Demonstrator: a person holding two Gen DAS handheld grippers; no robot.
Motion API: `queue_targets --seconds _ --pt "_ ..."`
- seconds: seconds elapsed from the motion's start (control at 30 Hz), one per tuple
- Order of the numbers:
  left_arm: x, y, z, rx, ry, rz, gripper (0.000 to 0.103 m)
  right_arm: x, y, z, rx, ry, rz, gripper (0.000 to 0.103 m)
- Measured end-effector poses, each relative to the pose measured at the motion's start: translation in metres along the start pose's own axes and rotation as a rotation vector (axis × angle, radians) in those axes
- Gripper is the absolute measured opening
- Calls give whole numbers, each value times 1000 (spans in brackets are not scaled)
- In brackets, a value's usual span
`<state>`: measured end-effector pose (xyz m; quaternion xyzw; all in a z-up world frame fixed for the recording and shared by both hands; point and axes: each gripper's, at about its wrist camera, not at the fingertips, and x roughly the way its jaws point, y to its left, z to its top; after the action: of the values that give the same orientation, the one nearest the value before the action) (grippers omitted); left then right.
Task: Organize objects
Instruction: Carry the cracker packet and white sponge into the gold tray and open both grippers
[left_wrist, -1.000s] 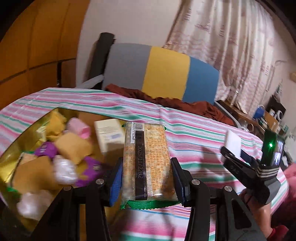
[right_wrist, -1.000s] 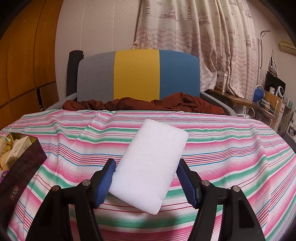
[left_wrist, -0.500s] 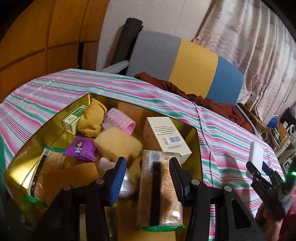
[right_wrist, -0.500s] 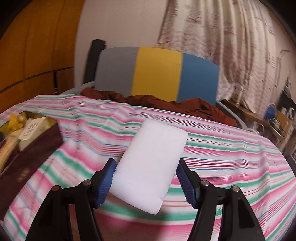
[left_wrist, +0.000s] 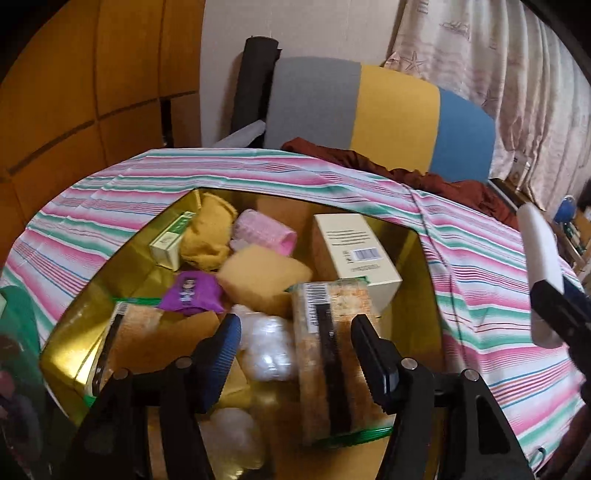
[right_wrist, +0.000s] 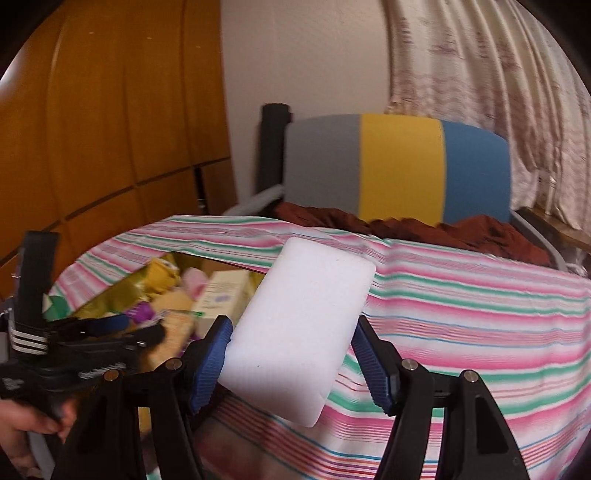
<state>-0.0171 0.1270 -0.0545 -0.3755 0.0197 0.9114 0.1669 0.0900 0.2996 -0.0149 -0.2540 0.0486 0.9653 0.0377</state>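
Opening left tool (left_wrist: 295, 354) over gold box (left_wrist: 122, 258) — cracker pack (left_wrist: 332, 354) between jaws may topple onto cotton. Right tool (right_wrist: 291, 354) clamping white sponge (right_wrist: 299, 328) nearby — collision risk.

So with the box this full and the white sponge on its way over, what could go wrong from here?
1. The cracker packet sits between the opening left gripper jaws, leaning on other items; it may tip.
2. The gold box is crowded, so the white sponge in the right gripper may end up perched on top.
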Motion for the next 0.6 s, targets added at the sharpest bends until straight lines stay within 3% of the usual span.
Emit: queue_targets --seconds 0.17,0.33,0.47,0.6 --pt "-6 14 -5 -2 -9 77 62 2 19 7 9 18 71 67" --pt "-11 32 -12 -77 -6 14 64 11 36 10 2 72 113 67" --pt "-25 38 -15 -153 -46 -73 83 15 52 12 -37 98 112 67" --pt "-33 38 -16 -162 -61 -58 91 18 62 12 -60 124 107 67"
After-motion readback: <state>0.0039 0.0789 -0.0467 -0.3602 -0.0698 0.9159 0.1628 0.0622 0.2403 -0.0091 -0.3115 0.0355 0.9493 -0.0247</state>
